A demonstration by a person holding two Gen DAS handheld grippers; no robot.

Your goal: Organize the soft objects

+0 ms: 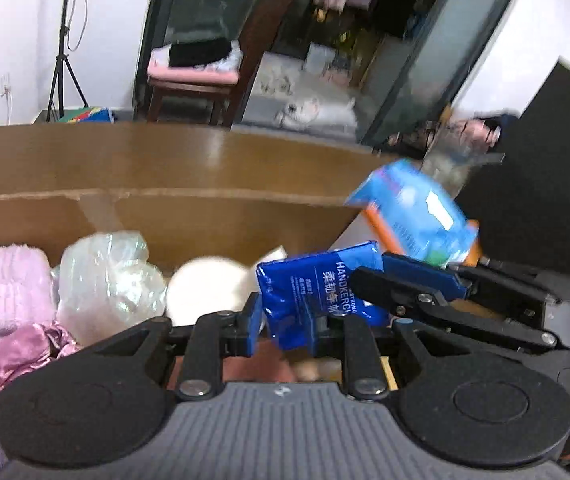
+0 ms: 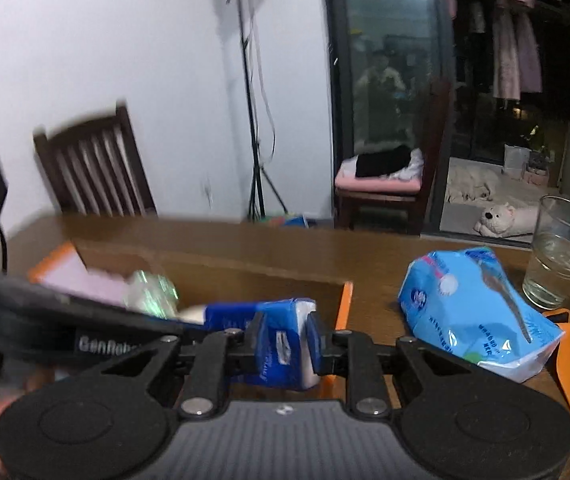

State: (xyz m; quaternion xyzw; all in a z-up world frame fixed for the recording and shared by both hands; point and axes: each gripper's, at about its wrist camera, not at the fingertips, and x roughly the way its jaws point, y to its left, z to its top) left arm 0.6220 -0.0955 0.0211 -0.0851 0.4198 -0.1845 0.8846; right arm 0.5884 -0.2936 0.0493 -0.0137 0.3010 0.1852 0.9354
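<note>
Handkerchief pack (image 1: 317,296), dark blue, pinched by both left gripper (image 1: 285,320) and right gripper (image 2: 283,340) above the cardboard box (image 1: 205,216), beside pink knitwear (image 1: 1,284), crinkled plastic (image 1: 105,276), light-blue tissue bag (image 2: 477,312), drinking glass (image 2: 557,252).

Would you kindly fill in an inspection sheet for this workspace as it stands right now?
Surface: brown wooden table; an open cardboard box sits on it.
Job's things: dark blue tissue pack gripped from both sides; pink knit item, pink satin fabric, clear plastic bag and a white round object in the box.
Clutter: light blue tissue bag and drinking glass on the table.
Grippers: left gripper and right gripper, jaws of both closed on the dark blue tissue pack.
Cables: cord hanging on the tripod stand.
Surroundings: wooden chairs, glass door, plush toy on the floor.
</note>
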